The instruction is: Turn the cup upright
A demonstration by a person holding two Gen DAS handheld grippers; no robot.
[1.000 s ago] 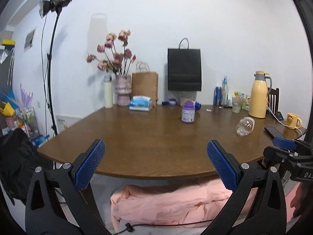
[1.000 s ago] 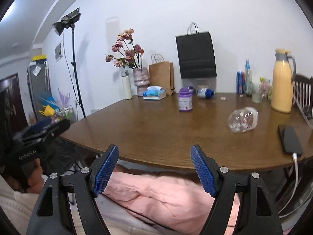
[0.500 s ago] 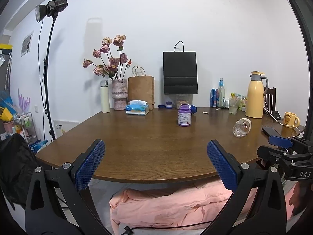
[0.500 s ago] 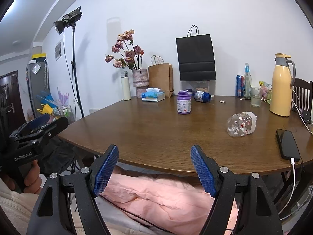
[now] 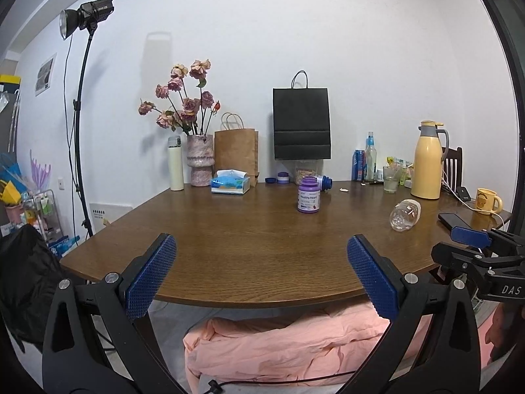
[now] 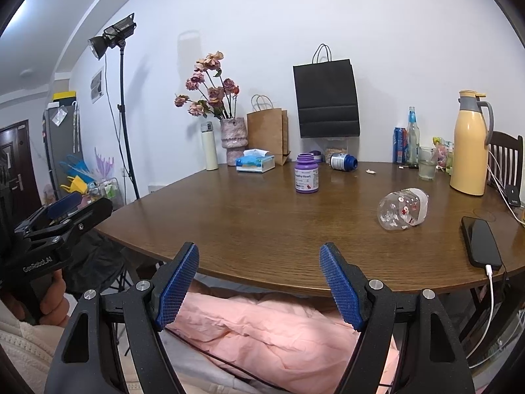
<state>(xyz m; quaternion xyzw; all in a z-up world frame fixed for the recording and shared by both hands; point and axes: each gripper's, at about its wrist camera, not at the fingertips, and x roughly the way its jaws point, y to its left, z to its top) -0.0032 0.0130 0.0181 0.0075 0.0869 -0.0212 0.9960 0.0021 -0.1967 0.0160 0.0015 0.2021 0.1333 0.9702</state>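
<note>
The cup (image 6: 403,209), clear with red prints, lies on its side on the wooden table (image 6: 249,226), at two o'clock from the right gripper (image 6: 259,284). Both it and the left gripper (image 5: 261,274) gape wide, holding nothing. A purple bottle (image 6: 306,173) reads "Healthy Heart".

The cup (image 6: 403,209) lies on its side on the table (image 6: 249,226), ahead and right of the right gripper's fingers (image 6: 341,290), with the phone (image 6: 481,241) further right.
</note>
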